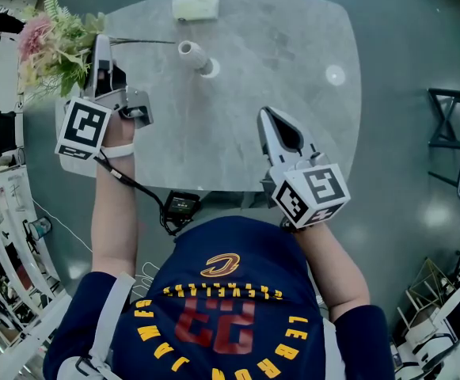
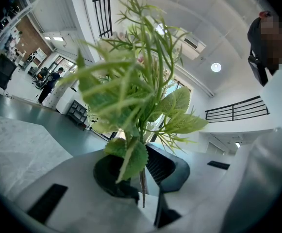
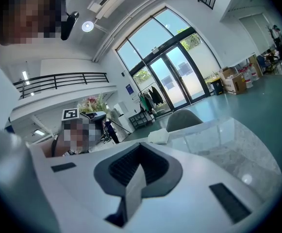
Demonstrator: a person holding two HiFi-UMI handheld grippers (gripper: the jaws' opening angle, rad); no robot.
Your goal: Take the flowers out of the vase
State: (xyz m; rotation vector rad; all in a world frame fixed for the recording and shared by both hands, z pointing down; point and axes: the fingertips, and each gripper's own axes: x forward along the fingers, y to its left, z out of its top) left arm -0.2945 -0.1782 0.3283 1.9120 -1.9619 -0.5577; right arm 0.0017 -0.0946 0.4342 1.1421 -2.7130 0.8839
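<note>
A grey marbled bench [image 1: 293, 93] stands on a glossy grey-green floor [image 1: 404, 70], with a black chair frame [image 1: 451, 125] nearby. Tall glass doors [image 3: 172, 76] admit daylight beside a black railing [image 3: 63, 79].

1. Navy jersey [image 1: 214, 307] with arched yellow lettering, red numerals and a small yellow emblem; a white strap [image 1: 109, 311] lies over the left shoulder.
2. Left gripper [image 1: 101, 47]: white shell, with a white cube [image 1: 83, 127] bearing black square markers at its near end.
3. Right gripper [image 1: 267, 119]: matching white shell and marker cube [image 1: 313, 192], dark ribbed pads [image 3: 153, 163].
4. Black cable [image 1: 134, 184] running from the left gripper to a small black box [image 1: 180, 205].
5. White band [image 1: 119, 150] on the left wrist.
</note>
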